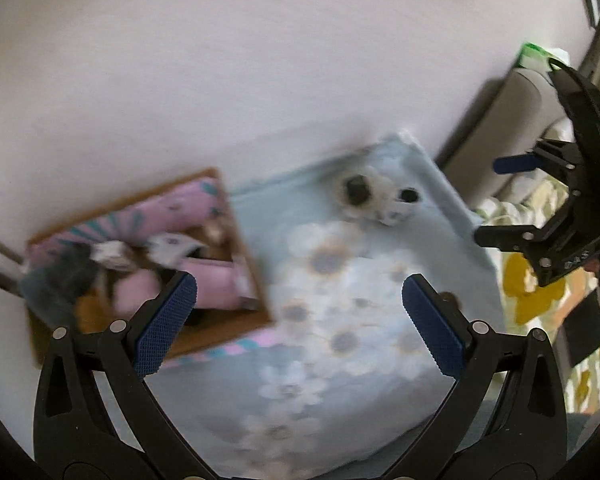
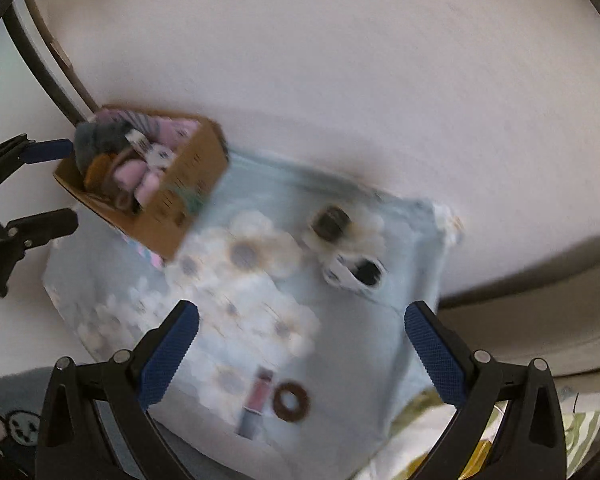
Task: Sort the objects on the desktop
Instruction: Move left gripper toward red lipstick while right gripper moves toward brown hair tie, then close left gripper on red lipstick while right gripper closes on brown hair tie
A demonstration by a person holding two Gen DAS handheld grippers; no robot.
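A small table under a light-blue floral cloth point(image 1: 340, 288) point(image 2: 260, 312) stands against a white wall. On its left end sits an open cardboard box point(image 1: 236, 264) point(image 2: 180, 208) packed with pink, grey and white items. A dark roll point(image 1: 356, 190) point(image 2: 330, 220) and a white roll with a dark hole point(image 1: 396, 204) point(image 2: 356, 272) lie near the wall. A pink tube point(image 2: 258, 400) and a brown ring point(image 2: 290, 400) lie near the front edge. My left gripper point(image 1: 298, 312) point(image 2: 71, 182) hovers open beside the box. My right gripper point(image 2: 302, 332) point(image 1: 490, 200) hovers open over the cloth, empty.
A beige cushioned seat point(image 1: 512, 120) point(image 2: 540, 312) stands right of the table, with a green-topped white pack point(image 1: 536, 54) behind it. Yellow-patterned fabric point(image 1: 536, 292) point(image 2: 428, 420) lies below the table's right end. Both views are motion-blurred.
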